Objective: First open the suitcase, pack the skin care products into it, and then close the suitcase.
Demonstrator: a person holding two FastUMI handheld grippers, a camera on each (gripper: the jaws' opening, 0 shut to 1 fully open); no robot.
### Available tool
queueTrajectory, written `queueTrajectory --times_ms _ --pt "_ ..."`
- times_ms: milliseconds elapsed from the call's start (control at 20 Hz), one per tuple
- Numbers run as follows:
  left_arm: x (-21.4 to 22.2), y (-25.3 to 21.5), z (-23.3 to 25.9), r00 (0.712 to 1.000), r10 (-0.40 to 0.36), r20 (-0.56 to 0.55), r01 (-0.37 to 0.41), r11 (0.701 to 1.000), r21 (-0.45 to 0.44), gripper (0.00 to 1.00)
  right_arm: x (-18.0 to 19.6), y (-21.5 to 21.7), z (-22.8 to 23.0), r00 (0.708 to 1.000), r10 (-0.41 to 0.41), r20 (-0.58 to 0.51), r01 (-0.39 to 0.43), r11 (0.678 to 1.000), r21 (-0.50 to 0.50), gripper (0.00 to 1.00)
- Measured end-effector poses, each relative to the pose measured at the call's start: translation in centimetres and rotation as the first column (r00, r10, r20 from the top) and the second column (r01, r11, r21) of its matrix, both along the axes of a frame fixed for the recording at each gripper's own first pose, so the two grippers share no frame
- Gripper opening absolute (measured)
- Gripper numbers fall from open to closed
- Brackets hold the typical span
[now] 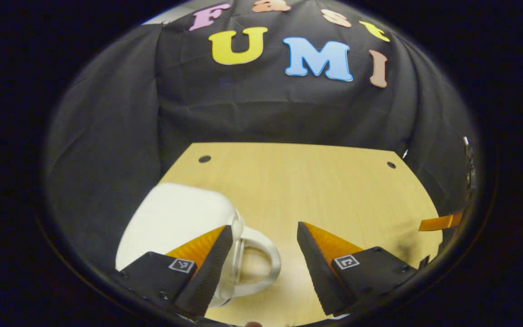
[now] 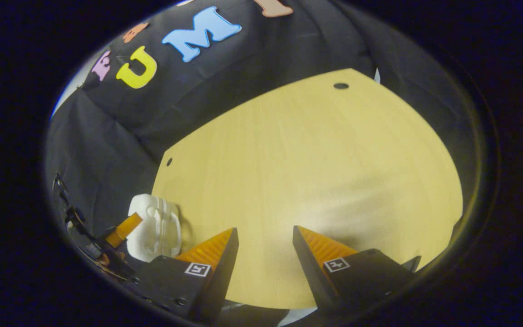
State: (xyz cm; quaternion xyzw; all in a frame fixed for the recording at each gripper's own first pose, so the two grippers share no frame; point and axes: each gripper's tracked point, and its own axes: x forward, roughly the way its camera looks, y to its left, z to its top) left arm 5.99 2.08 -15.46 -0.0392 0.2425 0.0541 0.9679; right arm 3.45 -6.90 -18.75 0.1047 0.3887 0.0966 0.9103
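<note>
A small white suitcase point(image 1: 175, 218) lies shut on the wooden table point(image 1: 334, 181) at the lower left of the left gripper view, its loop handle point(image 1: 261, 263) pointing right. My left gripper point(image 1: 265, 225) is open just above it, its left finger over the case's edge and the handle in the gap between the fingers. In the right gripper view the suitcase point(image 2: 152, 227) sits at the table's left edge, with the left gripper's finger point(image 2: 123, 229) against its near side. My right gripper point(image 2: 265, 228) is open over bare table point(image 2: 311, 159), holding nothing.
Black cloth walls close in the table on the back and both sides. Small dark holes point(image 1: 204, 159) mark the table's far corners. One finger of the right gripper point(image 1: 441, 221) pokes in at the right edge of the left gripper view.
</note>
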Motion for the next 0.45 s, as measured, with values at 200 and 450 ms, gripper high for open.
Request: queueTrajectory --times_ms 200,450 --pt "4.0 -2.2 13.3 0.901 -0.024 0.432 -0.056 0.983 0.172 0.94 6.5 -4.4 11.9 0.855 -0.007 0.519 0.130 0.971 -0.201 0.75" --pt "4.6 -12.7 16.7 0.773 -0.122 0.622 0.017 0.985 0.171 0.95 7.4 -6.3 17.0 0.680 0.042 0.732 0.191 0.954 -0.232 0.80"
